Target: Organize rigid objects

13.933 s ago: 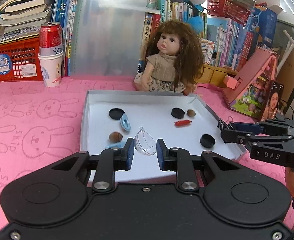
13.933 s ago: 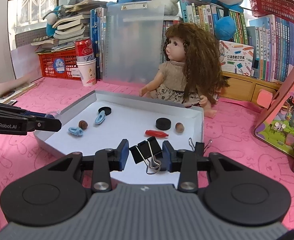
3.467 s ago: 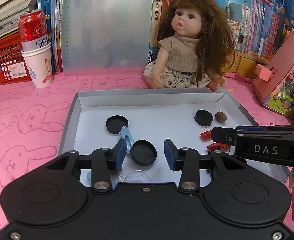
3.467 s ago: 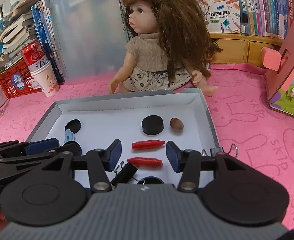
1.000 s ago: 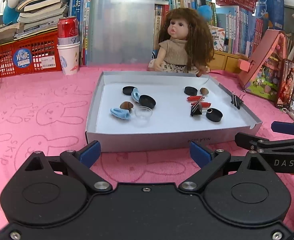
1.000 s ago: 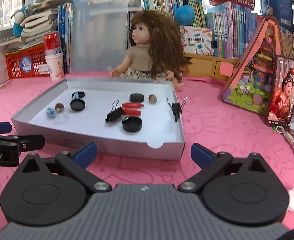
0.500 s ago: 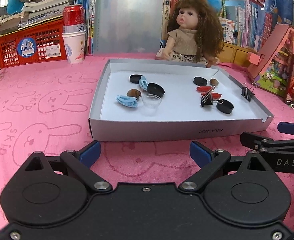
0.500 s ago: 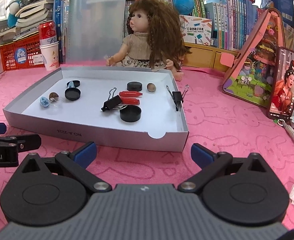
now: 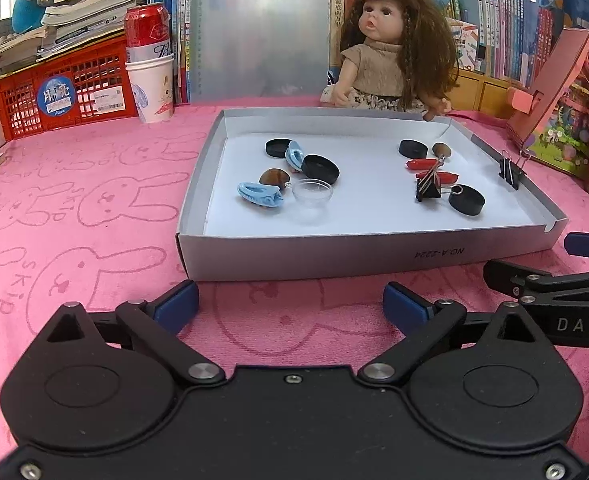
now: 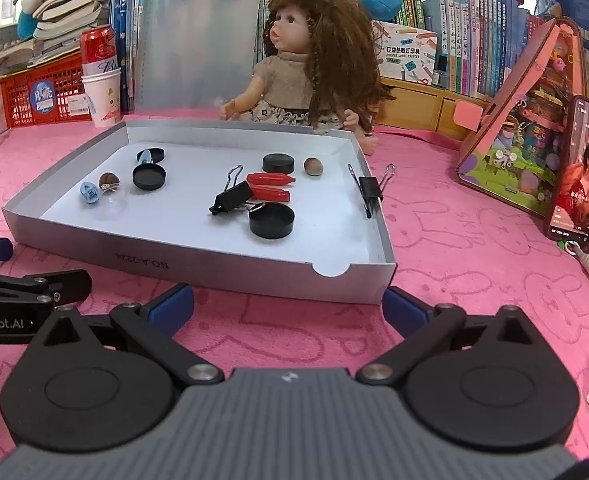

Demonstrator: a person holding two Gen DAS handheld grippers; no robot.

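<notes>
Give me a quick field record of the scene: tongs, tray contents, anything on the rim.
left tongs: open, empty, in front of the tray
right tongs: open, empty, in front of the tray
tray: on the pink cloth
left group: clear dome, blue clips, black caps
right group: red pieces, loose binder clip, black caps
rim: binder clip clamped on the right wall

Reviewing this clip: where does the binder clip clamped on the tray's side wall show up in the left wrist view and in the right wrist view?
Left wrist view: the binder clip sits on the tray's right wall, at the picture's right side.
Right wrist view: the same binder clip sits on the right wall, right of picture centre, wire handles up.
Shared landmark: the doll behind the tray's far wall.
</notes>
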